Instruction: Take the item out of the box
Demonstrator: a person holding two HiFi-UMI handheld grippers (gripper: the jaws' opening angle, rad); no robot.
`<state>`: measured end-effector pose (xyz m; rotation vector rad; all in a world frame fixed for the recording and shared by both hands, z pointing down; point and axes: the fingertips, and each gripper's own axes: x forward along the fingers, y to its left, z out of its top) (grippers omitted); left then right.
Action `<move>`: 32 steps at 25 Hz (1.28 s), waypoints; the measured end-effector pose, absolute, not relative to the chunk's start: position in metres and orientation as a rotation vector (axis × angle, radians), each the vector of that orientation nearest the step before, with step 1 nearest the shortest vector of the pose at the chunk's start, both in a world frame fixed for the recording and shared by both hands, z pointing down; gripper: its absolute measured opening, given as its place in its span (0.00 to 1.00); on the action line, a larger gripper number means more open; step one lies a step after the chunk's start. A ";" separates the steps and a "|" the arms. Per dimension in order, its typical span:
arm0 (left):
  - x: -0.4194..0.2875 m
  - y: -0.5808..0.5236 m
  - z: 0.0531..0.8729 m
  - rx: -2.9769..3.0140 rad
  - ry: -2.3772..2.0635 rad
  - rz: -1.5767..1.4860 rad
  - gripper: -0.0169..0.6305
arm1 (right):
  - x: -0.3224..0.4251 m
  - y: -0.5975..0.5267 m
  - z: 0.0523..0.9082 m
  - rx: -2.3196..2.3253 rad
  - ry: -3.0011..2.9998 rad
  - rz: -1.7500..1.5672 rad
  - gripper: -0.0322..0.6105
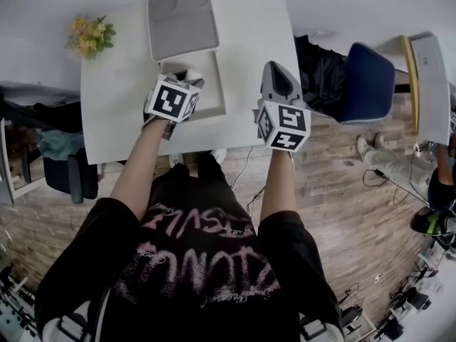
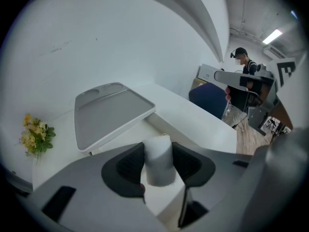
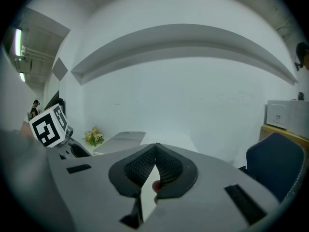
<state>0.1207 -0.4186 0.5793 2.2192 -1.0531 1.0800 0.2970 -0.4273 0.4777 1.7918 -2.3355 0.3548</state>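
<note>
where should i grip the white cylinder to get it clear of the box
Best across its curved sides, coming from above, as the left hand-held gripper does now. The white cylinder is narrow enough to fit between the pads, and the open box below probably leaves only its top side reachable.

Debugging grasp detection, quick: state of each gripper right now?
left gripper: closed on the white cylinder.
right gripper: closed, empty.

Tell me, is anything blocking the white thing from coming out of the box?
Nothing visible does. The left gripper clamps the white cylinder, the box is open at the top, and its lid lies beyond it, out of the way.
</note>
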 end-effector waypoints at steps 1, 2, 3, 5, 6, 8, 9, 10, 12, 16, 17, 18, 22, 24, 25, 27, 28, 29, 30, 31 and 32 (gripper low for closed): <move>0.120 -0.418 0.574 2.232 -1.059 1.069 0.31 | 0.296 -0.425 0.475 1.795 -2.336 0.351 0.06; 0.120 -0.417 0.569 2.245 -1.065 1.056 0.31 | 0.296 -0.423 0.473 1.798 -2.338 0.345 0.06; 0.120 -0.417 0.565 2.257 -1.070 1.040 0.31 | 0.295 -0.422 0.470 1.801 -2.339 0.337 0.06; 0.118 -0.415 0.558 2.271 -1.077 1.011 0.31 | 0.293 -0.419 0.464 1.808 -2.342 0.321 0.06; 0.117 -0.414 0.555 2.278 -1.081 0.999 0.31 | 0.293 -0.417 0.461 1.811 -2.344 0.315 0.06; 0.115 -0.413 0.548 2.294 -1.090 0.984 0.31 | 0.291 -0.415 0.456 1.815 -2.349 0.306 0.06; 0.114 -0.413 0.545 2.303 -1.095 0.976 0.31 | 0.290 -0.414 0.454 1.816 -2.351 0.301 0.06; 0.112 -0.412 0.541 2.311 -1.101 0.965 0.31 | 0.289 -0.412 0.452 1.817 -2.352 0.296 0.06; 0.110 -0.411 0.533 2.332 -1.109 0.936 0.31 | 0.286 -0.409 0.447 1.822 -2.353 0.284 0.06; 0.105 -0.408 0.514 2.380 -1.125 0.883 0.31 | 0.279 -0.403 0.437 1.832 -2.357 0.260 0.06; 0.104 -0.407 0.510 2.390 -1.129 0.872 0.31 | 0.277 -0.401 0.434 1.835 -2.358 0.253 0.06; 0.103 -0.406 0.505 2.398 -1.134 0.862 0.31 | 0.276 -0.399 0.431 1.839 -2.359 0.247 0.06; 0.097 -0.403 0.485 2.426 -1.150 0.820 0.31 | 0.273 -0.392 0.421 1.863 -2.357 0.222 0.06; 0.095 -0.403 0.476 2.445 -1.157 0.798 0.31 | 0.272 -0.388 0.416 1.873 -2.355 0.215 0.06; 0.095 -0.403 0.473 2.454 -1.162 0.790 0.31 | 0.272 -0.386 0.415 1.878 -2.354 0.214 0.06; 0.093 -0.402 0.466 2.478 -1.173 0.768 0.31 | 0.271 -0.383 0.412 1.887 -2.352 0.212 0.06; 0.092 -0.402 0.462 2.493 -1.179 0.753 0.31 | 0.271 -0.382 0.411 1.892 -2.351 0.210 0.06; 0.091 -0.402 0.457 2.507 -1.184 0.735 0.31 | 0.270 -0.381 0.409 1.896 -2.350 0.207 0.06; 0.090 -0.402 0.453 2.521 -1.188 0.716 0.31 | 0.270 -0.380 0.407 1.900 -2.350 0.205 0.06; 0.089 -0.402 0.448 2.537 -1.190 0.698 0.31 | 0.270 -0.378 0.405 1.905 -2.349 0.202 0.06; 0.088 -0.401 0.443 2.553 -1.193 0.680 0.31 | 0.270 -0.377 0.403 1.910 -2.347 0.200 0.06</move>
